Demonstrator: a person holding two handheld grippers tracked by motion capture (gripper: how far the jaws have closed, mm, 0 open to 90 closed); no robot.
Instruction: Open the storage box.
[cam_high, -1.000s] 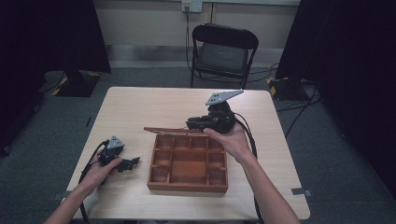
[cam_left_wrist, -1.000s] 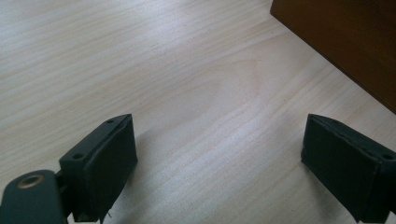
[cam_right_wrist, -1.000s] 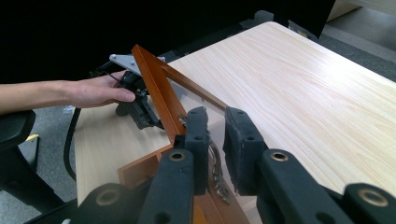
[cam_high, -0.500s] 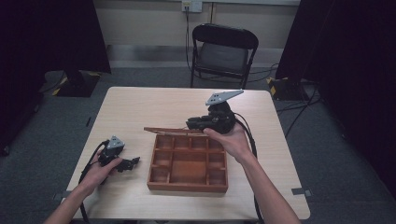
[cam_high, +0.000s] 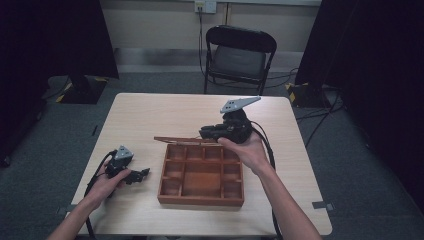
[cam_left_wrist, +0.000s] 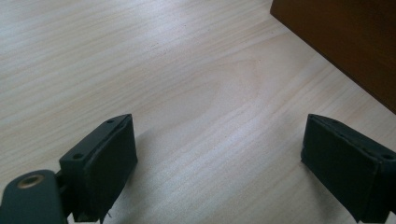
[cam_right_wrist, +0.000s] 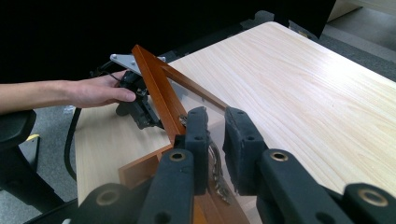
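My right gripper (cam_right_wrist: 214, 140) pinches the clear pane of the hinged lid (cam_right_wrist: 156, 91), its reddish wooden frame raised over the compartmented box (cam_high: 202, 172) mid-table. My left gripper (cam_left_wrist: 219, 163) rests open and empty on the pale, grained table (cam_high: 165, 112), just beside the box's wall. The latch metal between my right pads is blurred; beyond the table stand a black folding chair (cam_high: 239, 55) and dark curtains.

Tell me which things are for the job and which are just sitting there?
For the job:
- wooden box with compartments
- its glass-paned lid, held open
- right gripper, shut on the lid's latch
- left gripper, open, resting on the table beside the box

Just sitting there:
- black folding chair behind the table
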